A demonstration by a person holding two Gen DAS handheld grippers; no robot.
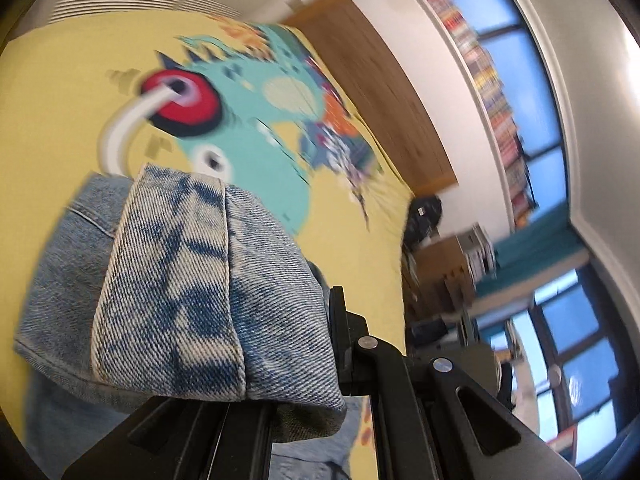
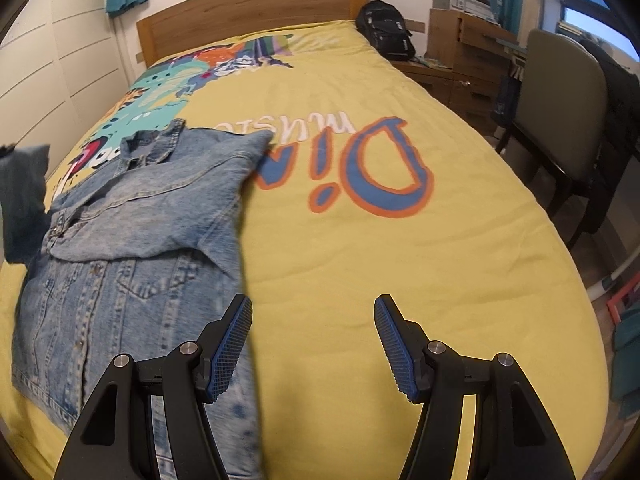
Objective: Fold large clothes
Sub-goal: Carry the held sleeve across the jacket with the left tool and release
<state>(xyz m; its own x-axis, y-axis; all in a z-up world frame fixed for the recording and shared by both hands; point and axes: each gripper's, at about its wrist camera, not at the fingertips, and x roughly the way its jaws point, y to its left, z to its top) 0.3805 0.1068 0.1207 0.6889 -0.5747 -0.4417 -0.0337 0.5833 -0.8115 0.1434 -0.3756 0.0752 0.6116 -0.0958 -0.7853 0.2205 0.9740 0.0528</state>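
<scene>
A blue denim jacket [image 2: 132,240] lies front-up on the left half of a yellow printed bedspread [image 2: 360,240], its right sleeve folded across the chest. My right gripper [image 2: 314,340] is open and empty, hovering above the jacket's right edge. In the left wrist view the camera is tilted, and my left gripper [image 1: 320,364] is shut on a denim sleeve cuff [image 1: 192,280], held lifted above the bed [image 1: 60,120]. That lifted sleeve shows as a dark flap at the left edge of the right wrist view [image 2: 22,200].
A wooden headboard [image 2: 252,8] stands at the far end. A black backpack [image 2: 386,34] sits at the bed's far right corner. A wooden desk [image 2: 460,52] and a chair [image 2: 560,120] stand to the right. A white wall [image 2: 48,60] runs along the left.
</scene>
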